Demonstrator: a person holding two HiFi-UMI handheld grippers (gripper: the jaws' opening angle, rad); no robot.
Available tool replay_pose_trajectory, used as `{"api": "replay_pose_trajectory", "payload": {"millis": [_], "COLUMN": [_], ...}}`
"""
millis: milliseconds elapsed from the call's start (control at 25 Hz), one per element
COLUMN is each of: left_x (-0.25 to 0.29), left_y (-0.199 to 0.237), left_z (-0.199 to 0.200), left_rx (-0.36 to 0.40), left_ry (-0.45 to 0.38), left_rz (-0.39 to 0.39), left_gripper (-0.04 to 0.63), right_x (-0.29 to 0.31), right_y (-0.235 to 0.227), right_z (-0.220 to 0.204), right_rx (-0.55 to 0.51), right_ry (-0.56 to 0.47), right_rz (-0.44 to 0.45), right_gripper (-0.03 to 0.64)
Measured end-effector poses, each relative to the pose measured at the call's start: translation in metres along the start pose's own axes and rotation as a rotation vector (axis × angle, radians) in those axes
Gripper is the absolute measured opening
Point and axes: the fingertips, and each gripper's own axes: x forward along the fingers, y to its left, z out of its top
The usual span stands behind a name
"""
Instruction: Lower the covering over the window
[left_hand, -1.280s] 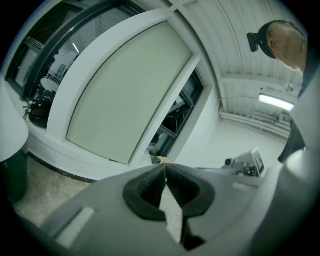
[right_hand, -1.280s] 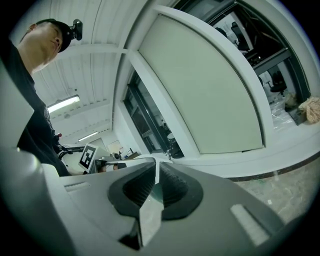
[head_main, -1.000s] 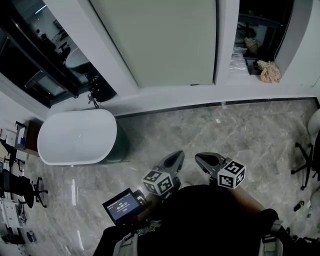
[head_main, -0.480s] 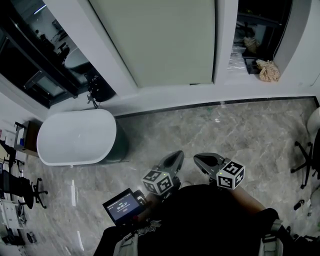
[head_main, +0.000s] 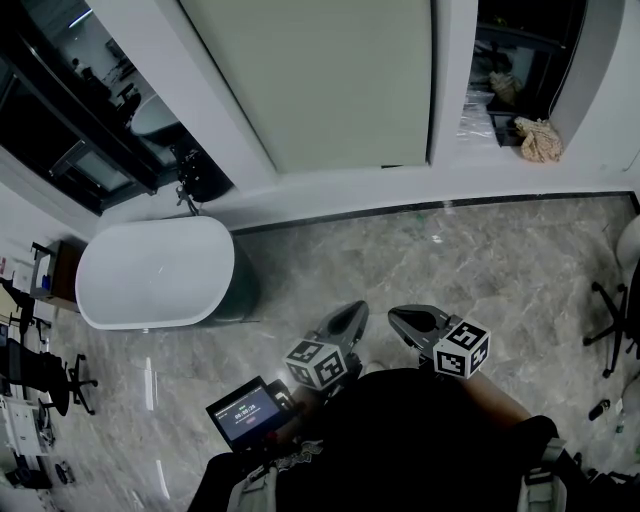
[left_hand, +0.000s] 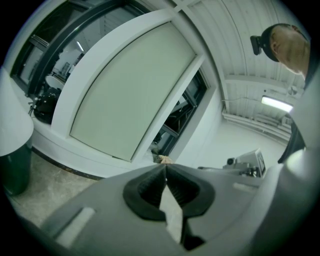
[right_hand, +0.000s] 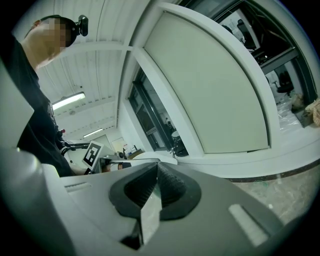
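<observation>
Marble floor (head_main: 480, 260) | white bathtub (head_main: 155, 272) | blind (head_main: 320, 80) down | left tongs (head_main: 354, 311), right tongs (head_main: 396, 318) clenched

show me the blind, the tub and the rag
blind (head_main: 320, 80), head view, middle of its panel
tub (head_main: 150, 272), head view, its bare inside
rag (head_main: 540, 143), head view, its middle

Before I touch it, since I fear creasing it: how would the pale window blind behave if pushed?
The blind hangs flat and unwrinkled, so it is probably a thin, light sheet that gives inward when pushed. Its straight bottom edge suggests a stiffer hem, likely to swing as one piece.
</observation>
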Motion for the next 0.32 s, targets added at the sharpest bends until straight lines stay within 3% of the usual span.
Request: {"api": "replay_pose_trajectory", "payload": {"millis": [320], "left_x": [0.0035], "left_y": [0.0001], "left_z": [0.0012], "left_rx": [0.002], "left_ry": [0.001], "left_rz": [0.006], "left_gripper": [0.003], "right_x": [-0.0005], "right_y": [-0.0044], "right_z": [0.0020], "right_rx": [-0.003], "right_ry": [0.002], "right_rz": [-0.002], "right_gripper": [0.008]}}
